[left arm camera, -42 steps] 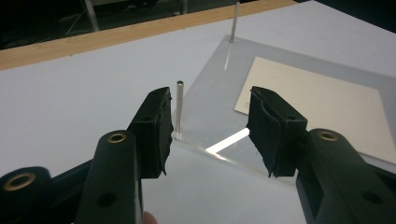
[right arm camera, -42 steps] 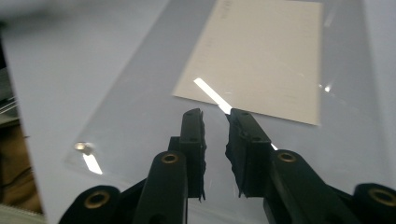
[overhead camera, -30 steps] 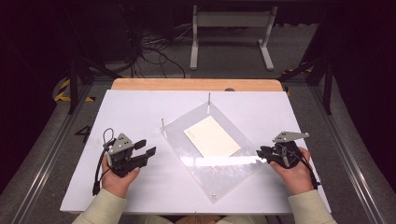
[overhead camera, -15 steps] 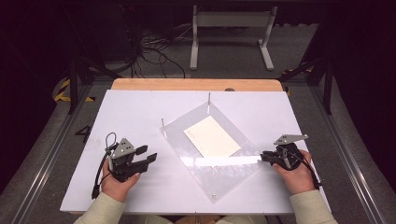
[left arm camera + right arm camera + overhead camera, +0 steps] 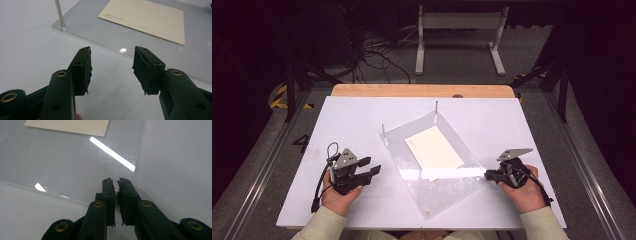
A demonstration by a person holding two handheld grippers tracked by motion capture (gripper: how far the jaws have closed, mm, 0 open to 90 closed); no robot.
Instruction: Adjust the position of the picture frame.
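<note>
Two black two-jaw grippers on a white rectangular tabletop [image 5: 362,120], wooden strip along its far edge. Left gripper [image 5: 371,169] resting with jaws wide apart, nothing between them; clear square acrylic plate [image 5: 447,192] with thin upright metal pins just ahead. Right gripper [image 5: 488,175] at plate's corner, jaws just closed to a narrow slit on a small metal pin [image 5: 116,192]. Cream rectangular card [image 5: 434,148] lying flat on plate, between both grippers. Beyond: dark floor, black cables [image 5: 372,55], white metal stand [image 5: 457,30].

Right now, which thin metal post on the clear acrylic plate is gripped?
The short metal post at the right corner in the high view, pinched by the right gripper; the far post and left post stand free.
</note>
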